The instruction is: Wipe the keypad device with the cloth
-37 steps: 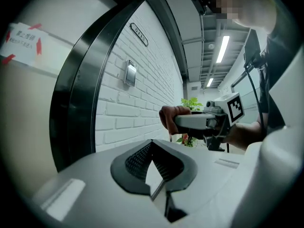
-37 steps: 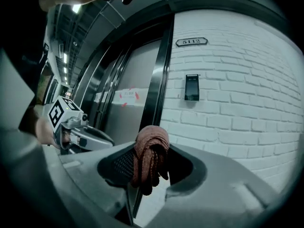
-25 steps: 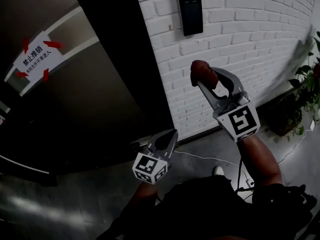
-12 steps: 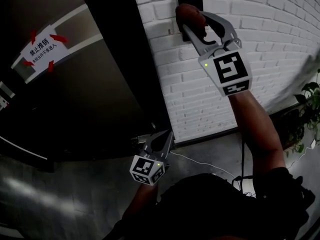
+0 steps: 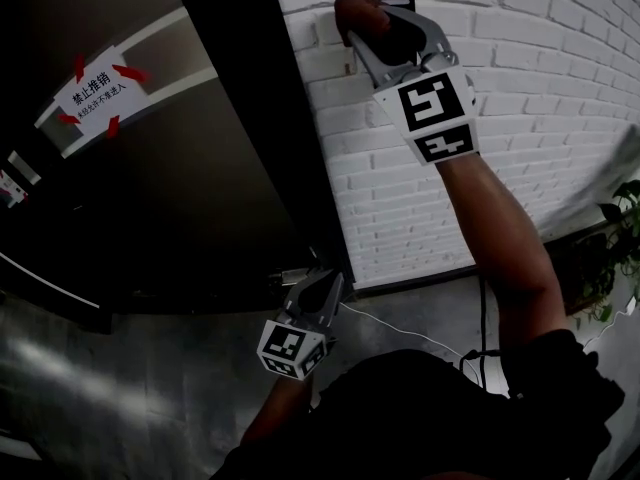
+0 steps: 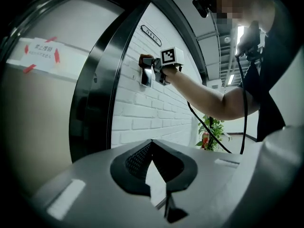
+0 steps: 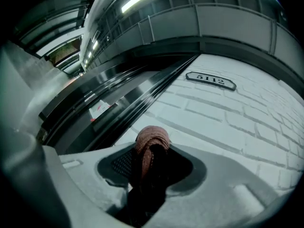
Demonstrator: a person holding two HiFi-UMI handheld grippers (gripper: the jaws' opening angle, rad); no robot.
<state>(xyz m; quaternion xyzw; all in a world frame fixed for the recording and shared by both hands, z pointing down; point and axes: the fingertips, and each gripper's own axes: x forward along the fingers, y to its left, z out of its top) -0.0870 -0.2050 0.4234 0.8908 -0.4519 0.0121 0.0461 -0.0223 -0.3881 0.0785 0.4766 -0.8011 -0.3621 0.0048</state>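
Observation:
The black keypad device (image 5: 398, 34) hangs on the white brick wall, mostly covered by my right gripper (image 5: 362, 20). That gripper is raised and shut on a reddish-brown cloth (image 5: 356, 12), whose wad presses against the device's upper left. In the right gripper view the cloth (image 7: 152, 139) bulges out between the jaws. The left gripper view shows the device (image 6: 146, 79) from the side, with the cloth (image 6: 144, 60) at its top. My left gripper (image 5: 334, 279) hangs low by the door frame, shut with nothing in it.
A dark door (image 5: 200, 188) left of the wall carries a white notice with red tape (image 5: 95, 92). A room number plate (image 7: 210, 81) sits high on the bricks. A potted plant (image 5: 615, 238) and a white cable (image 5: 420, 334) are on the floor to the right.
My right gripper has lifted the cloth from mid-wall up onto the keypad device, then slightly higher and left. The left gripper has stayed low, almost still.

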